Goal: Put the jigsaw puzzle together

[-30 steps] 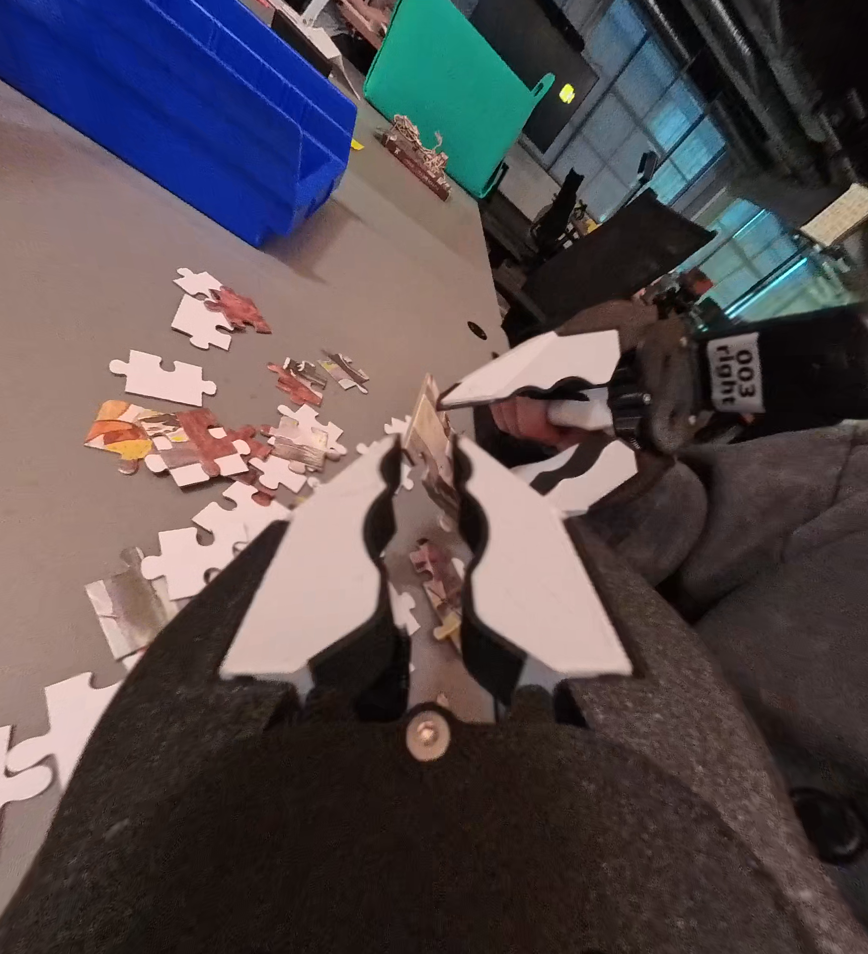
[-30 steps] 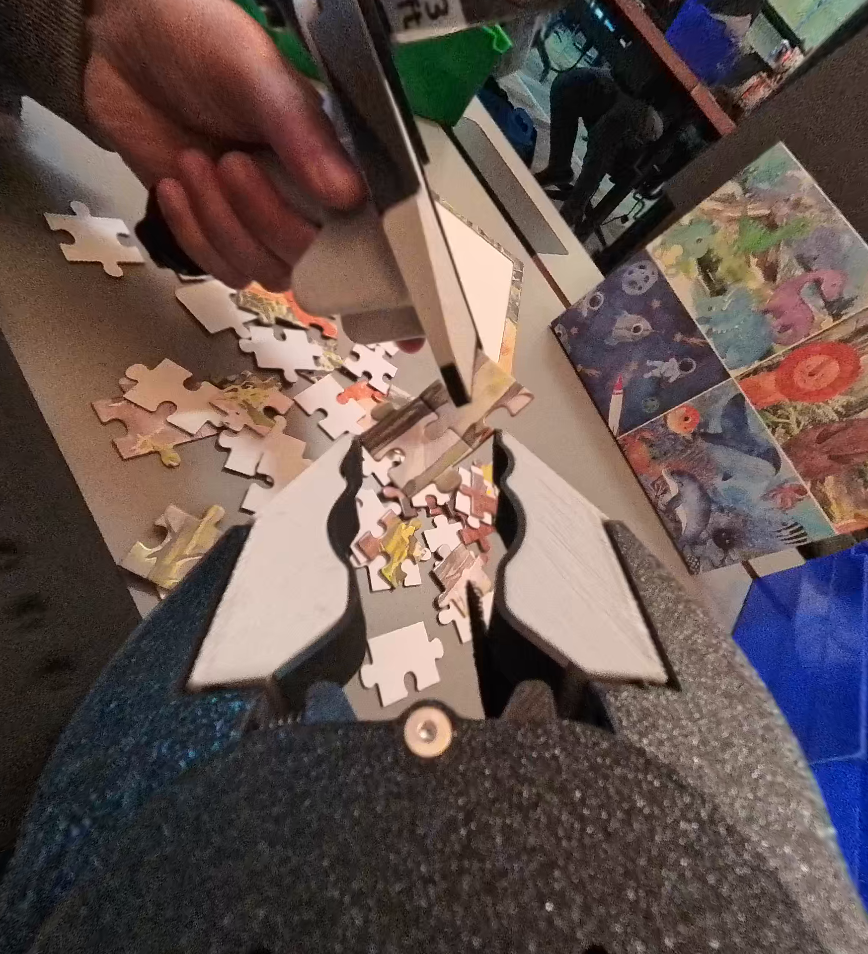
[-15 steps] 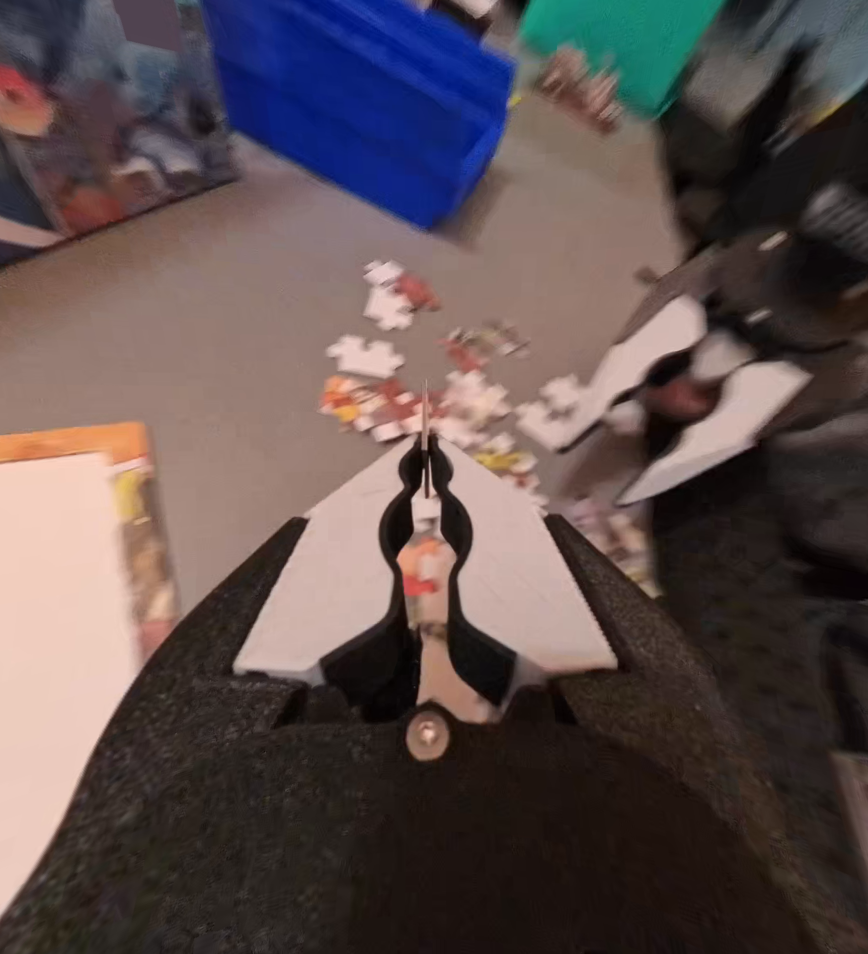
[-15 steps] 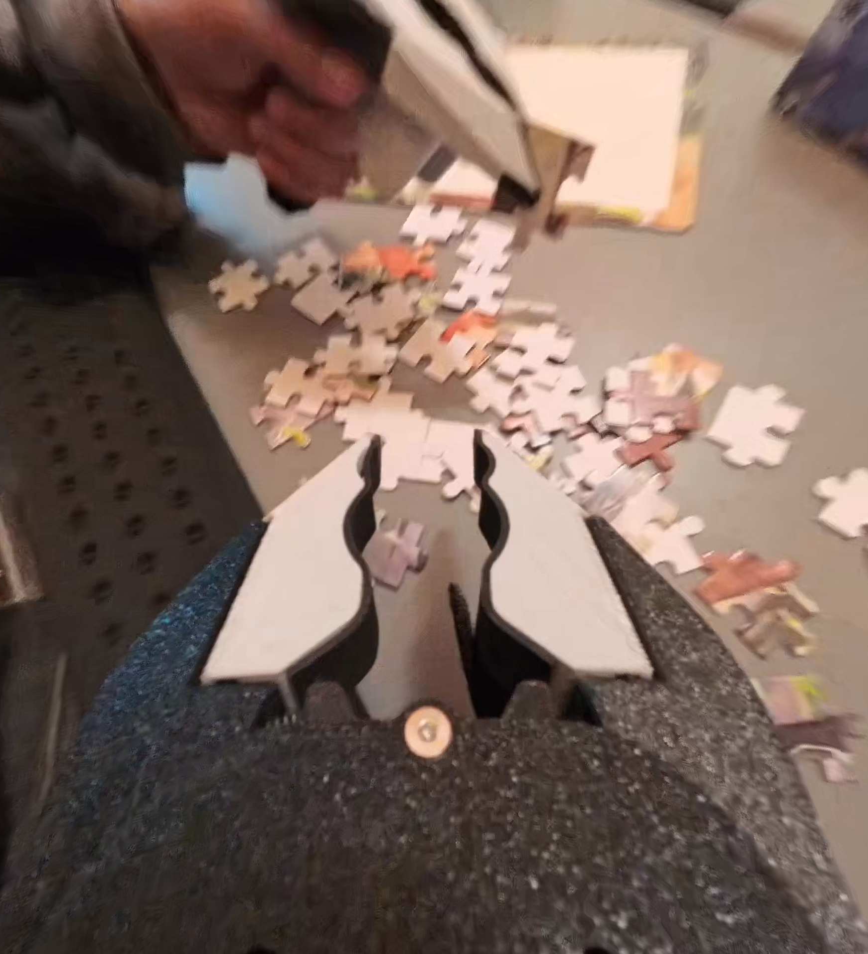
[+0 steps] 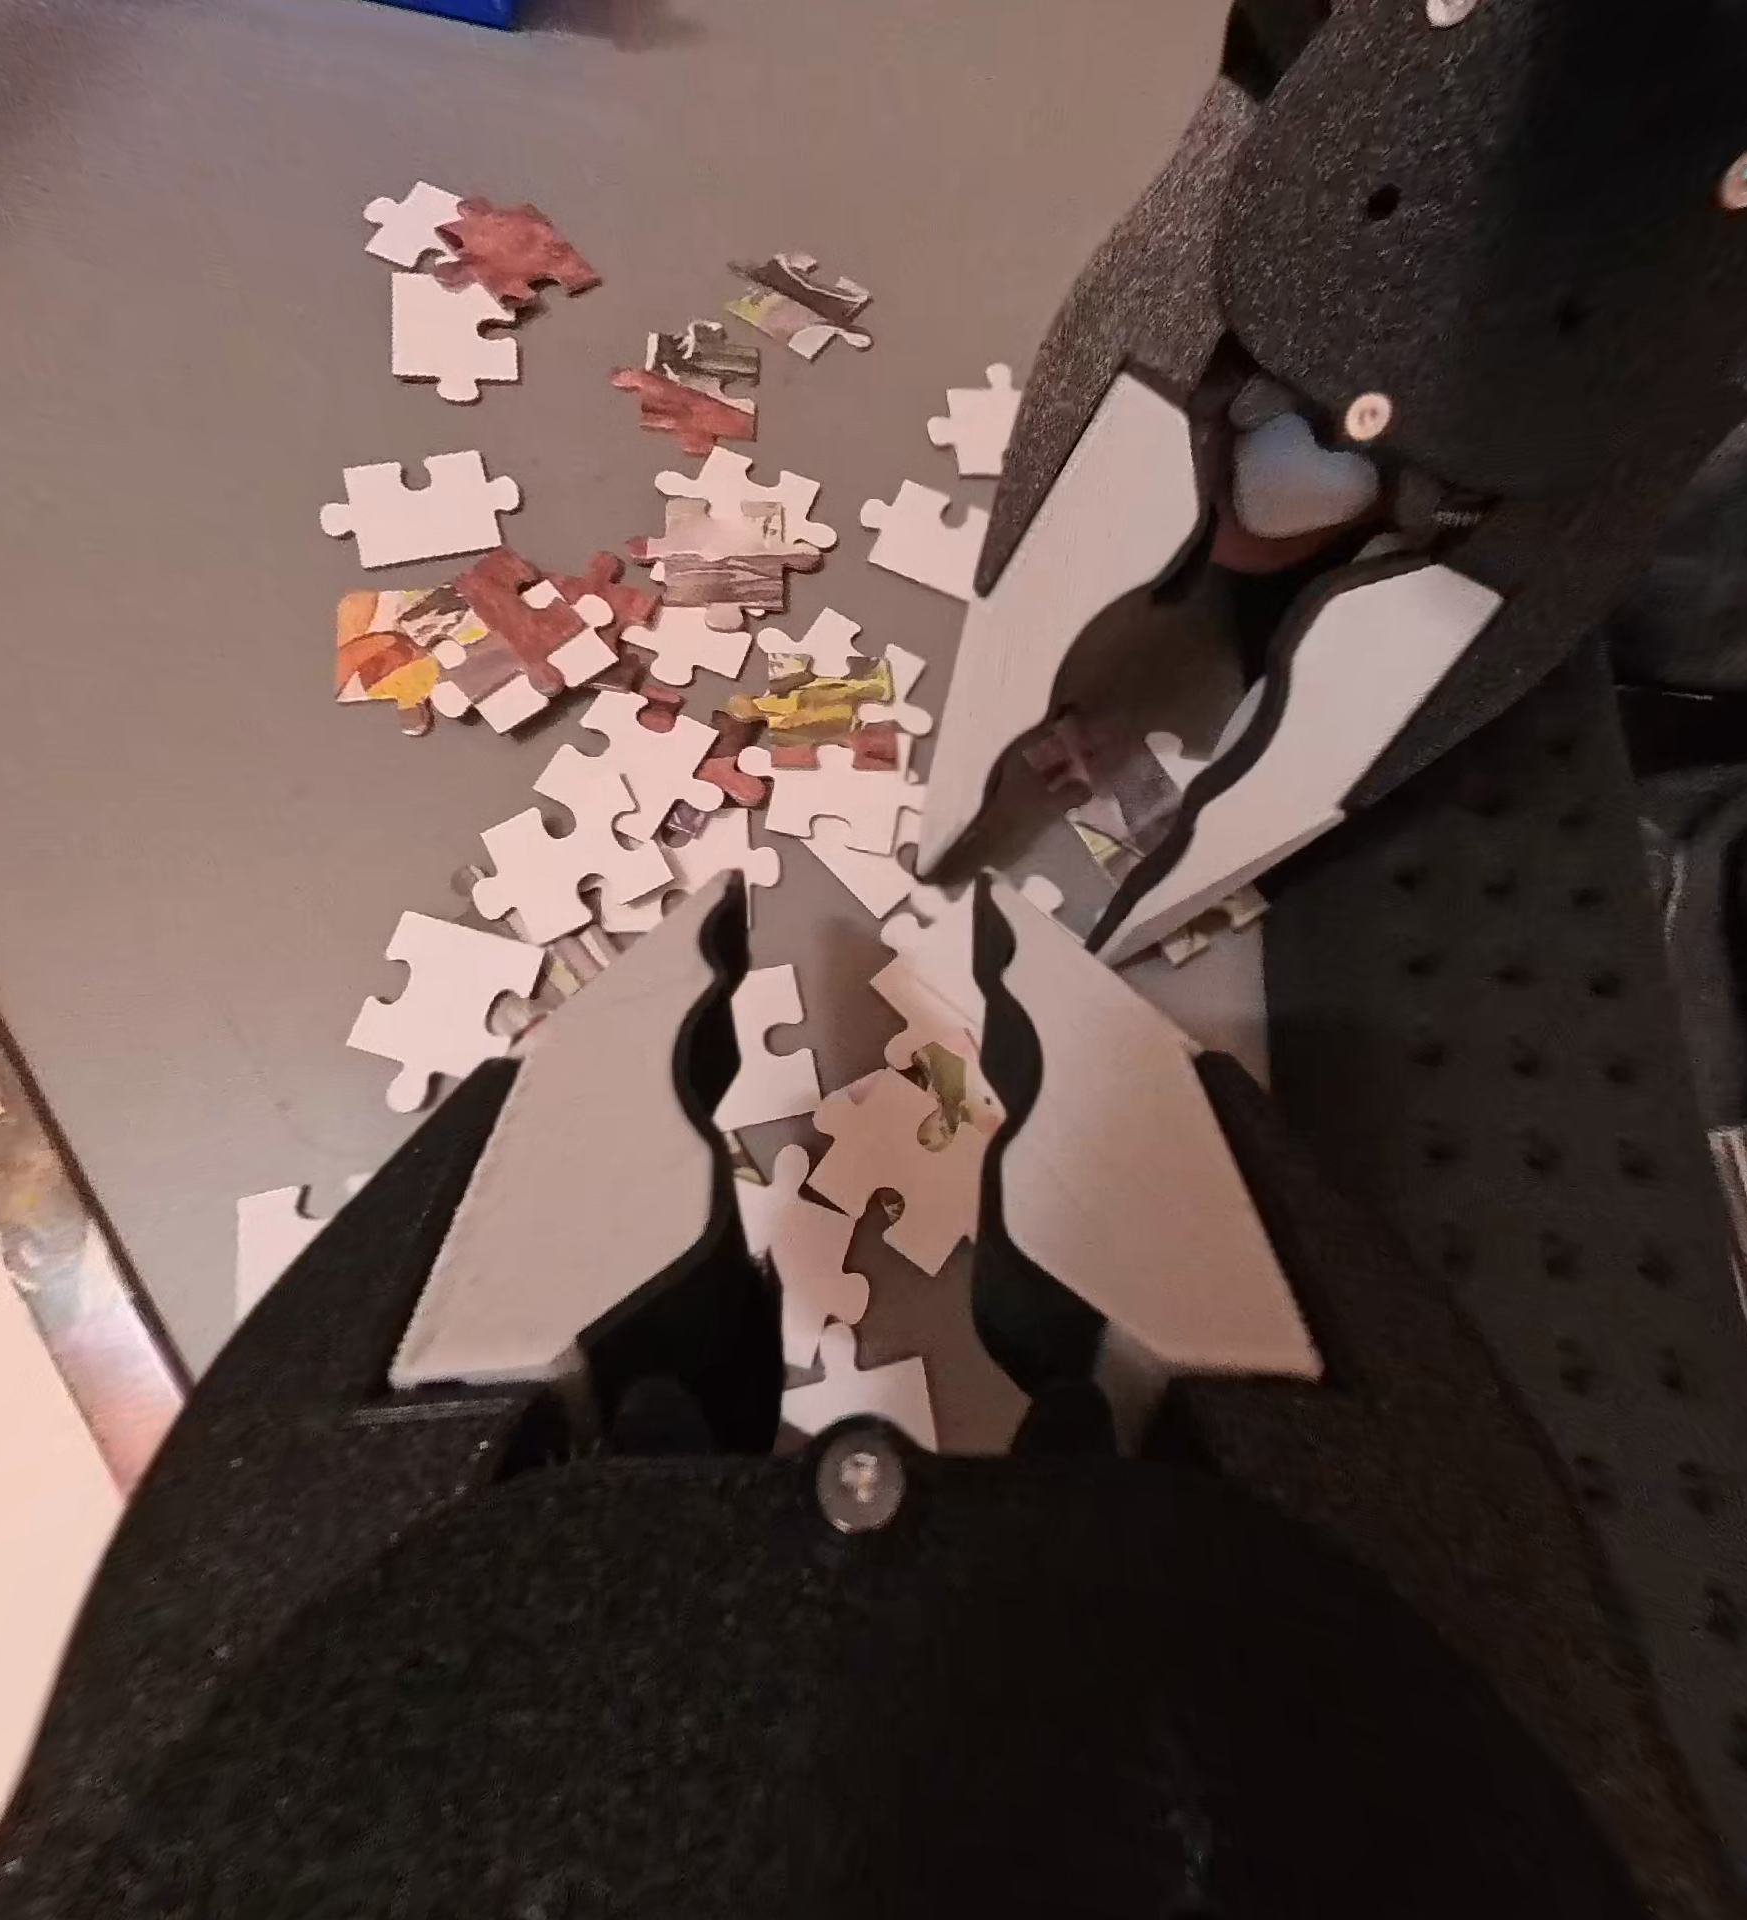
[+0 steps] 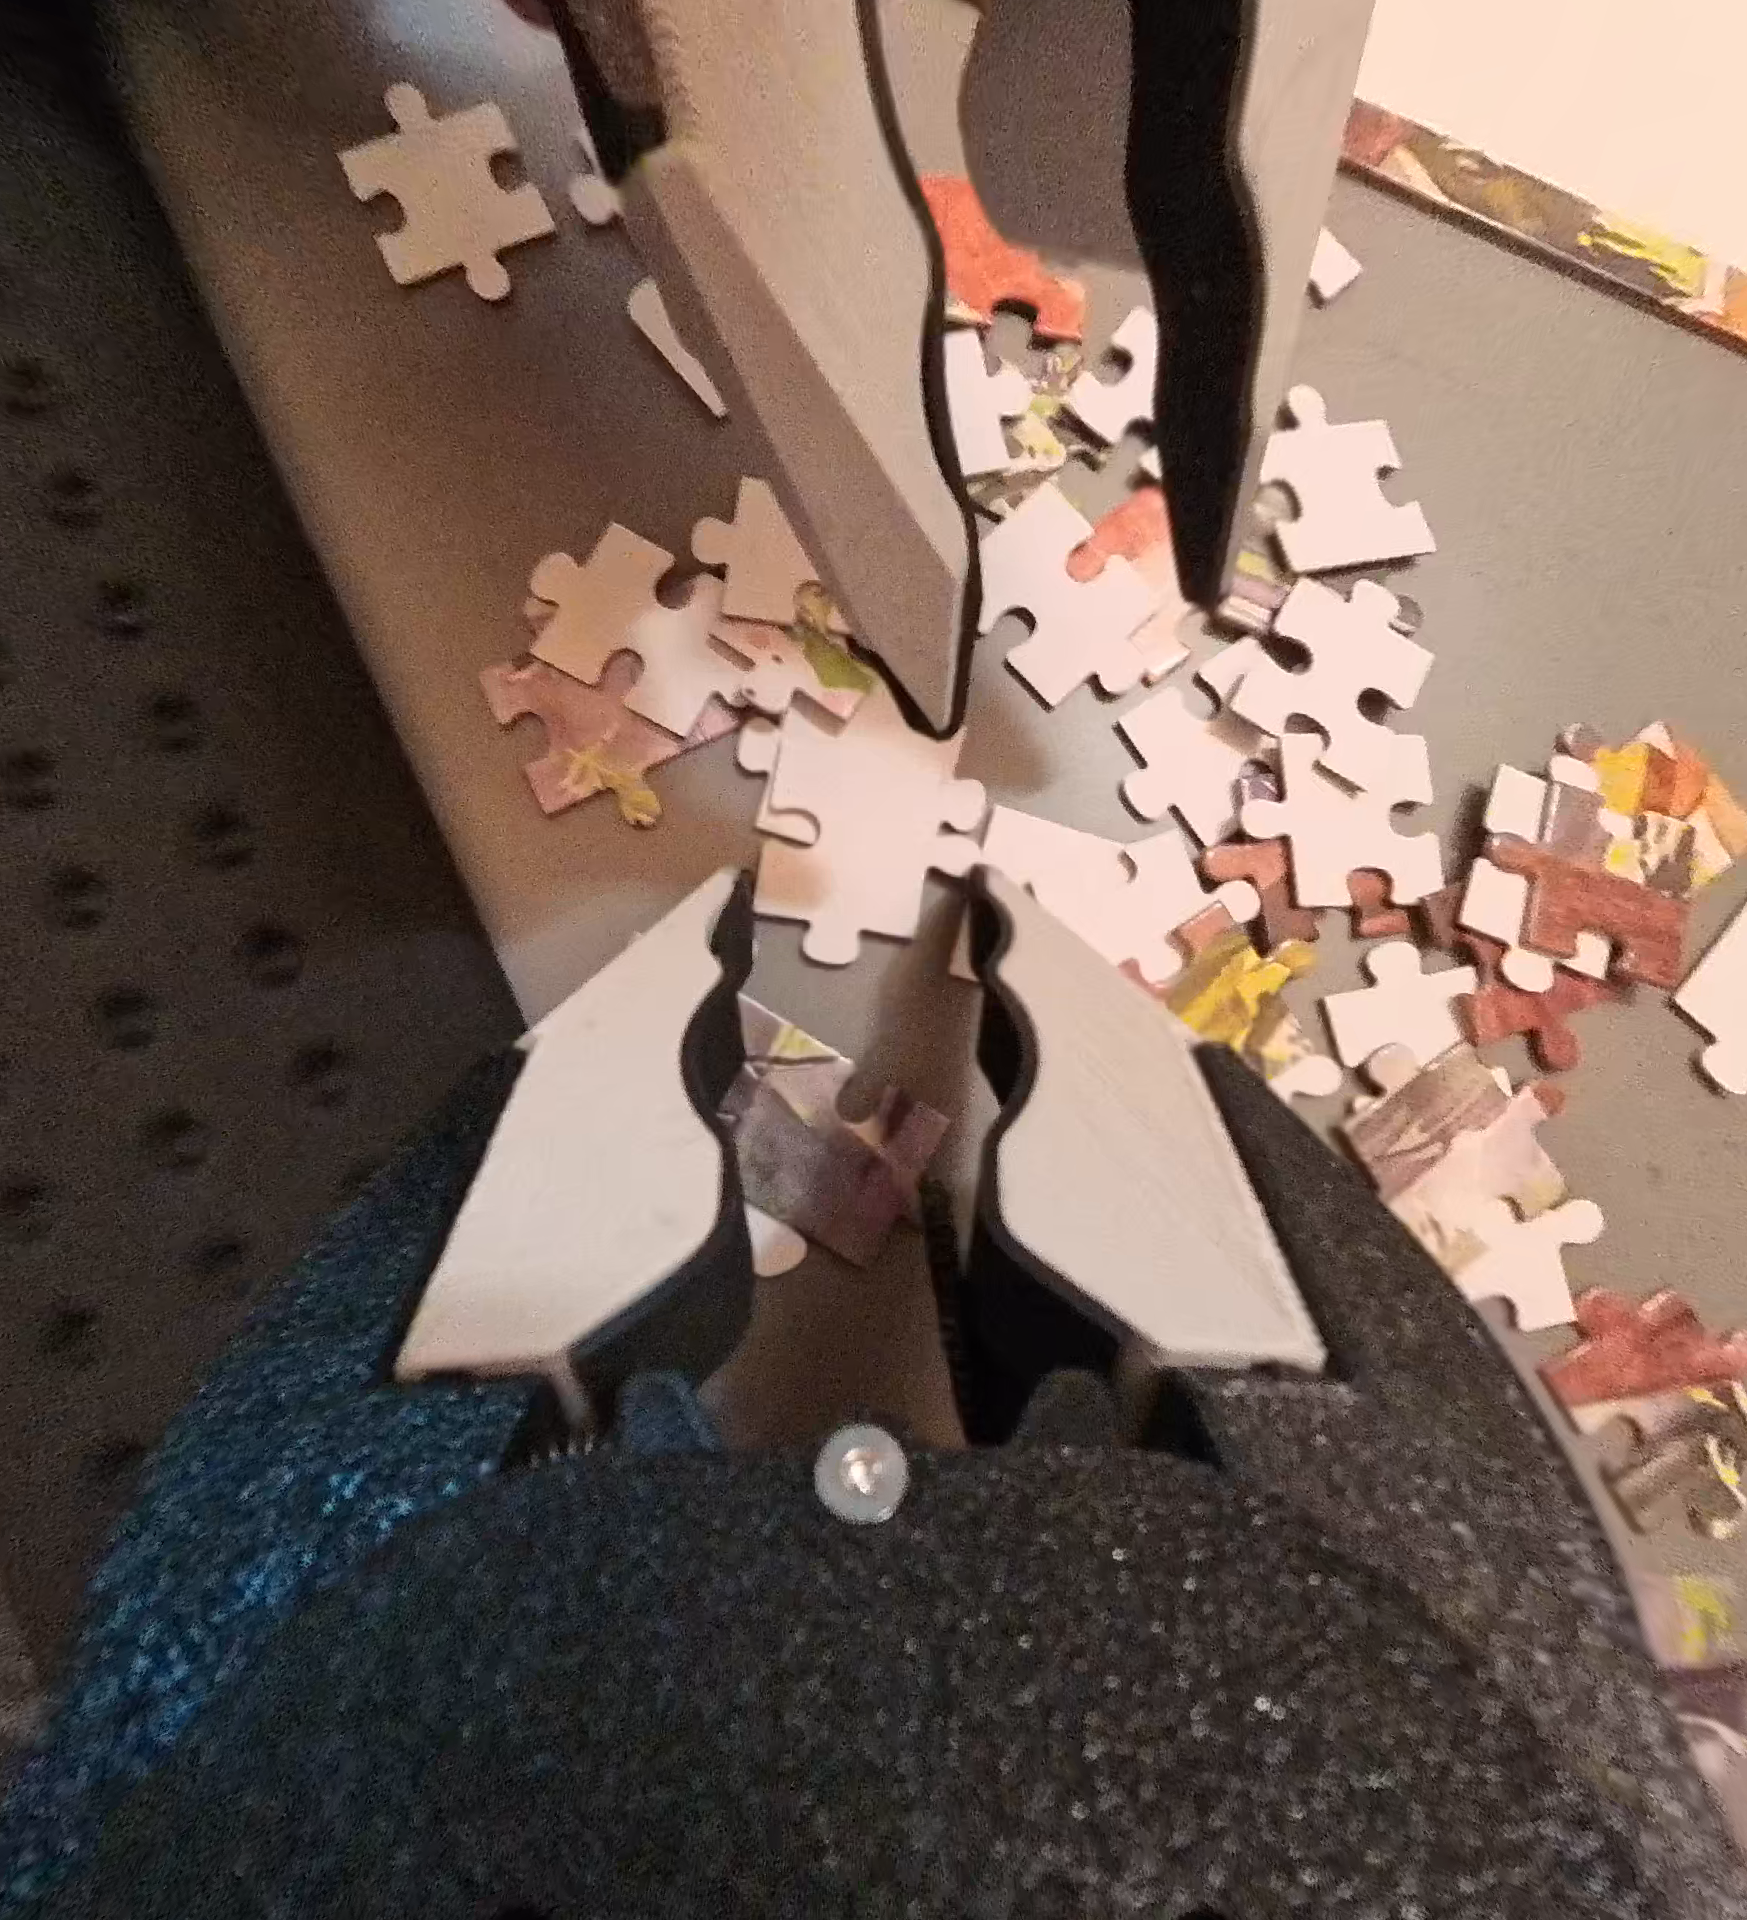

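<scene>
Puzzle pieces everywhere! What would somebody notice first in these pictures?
First, the heap of puzzle pieces scattered on the grey table, many white side up. Next, the left gripper and right gripper, both open and empty, nosing low into the pile from opposite sides.

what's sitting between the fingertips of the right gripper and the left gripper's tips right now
In the right wrist view, a face-down white puzzle piece lies on the grey table between the right gripper and the left gripper; both are open and empty.

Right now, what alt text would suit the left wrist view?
The left gripper hangs open and empty over scattered jigsaw pieces, most lying white side up on a grey table. The right gripper, also open, points in from the upper right.
</scene>
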The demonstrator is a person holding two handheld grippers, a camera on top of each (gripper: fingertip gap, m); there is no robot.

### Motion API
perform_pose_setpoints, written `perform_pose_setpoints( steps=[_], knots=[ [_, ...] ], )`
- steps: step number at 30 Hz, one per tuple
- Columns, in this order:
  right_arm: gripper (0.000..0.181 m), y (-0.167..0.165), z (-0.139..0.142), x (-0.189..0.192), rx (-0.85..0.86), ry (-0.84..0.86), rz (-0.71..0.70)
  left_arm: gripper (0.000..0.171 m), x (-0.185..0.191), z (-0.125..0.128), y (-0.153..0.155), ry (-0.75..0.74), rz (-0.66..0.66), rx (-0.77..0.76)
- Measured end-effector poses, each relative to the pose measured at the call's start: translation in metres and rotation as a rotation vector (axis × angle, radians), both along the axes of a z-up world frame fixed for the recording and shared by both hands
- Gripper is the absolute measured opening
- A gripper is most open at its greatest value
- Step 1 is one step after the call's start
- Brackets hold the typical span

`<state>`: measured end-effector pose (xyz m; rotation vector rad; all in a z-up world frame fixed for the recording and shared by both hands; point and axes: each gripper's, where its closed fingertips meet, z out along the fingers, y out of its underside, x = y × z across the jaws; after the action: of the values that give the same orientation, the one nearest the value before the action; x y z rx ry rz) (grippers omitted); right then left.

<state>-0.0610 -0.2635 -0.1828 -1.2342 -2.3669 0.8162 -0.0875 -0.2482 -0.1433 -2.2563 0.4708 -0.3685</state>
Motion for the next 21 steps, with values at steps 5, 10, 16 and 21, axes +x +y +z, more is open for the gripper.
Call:
perform_pose_setpoints(
  steps=[5, 10, 16, 21],
  knots=[
    [0.031, -0.001, -0.001, 0.003, -0.058, -0.031, 0.008, 0.042, 0.012, -0.004, -0.014, -0.135, -0.106, -0.043],
    [0.031, -0.004, 0.033, 0.000, -0.161, 0.116, 0.023, 0.042, 0.019, -0.018, -0.017, -0.094, -0.156, -0.058],
    [0.038, 0.077, 0.029, -0.025, 0.172, 0.223, -0.338, 0.043, -0.001, -0.017, -0.010, -0.029, -0.086, -0.019],
    [0.043, 0.035, 0.008, 0.028, -0.071, -0.082, -0.074, 0.042, 0.008, -0.014, -0.014, -0.008, -0.144, 0.005]
  ],
)
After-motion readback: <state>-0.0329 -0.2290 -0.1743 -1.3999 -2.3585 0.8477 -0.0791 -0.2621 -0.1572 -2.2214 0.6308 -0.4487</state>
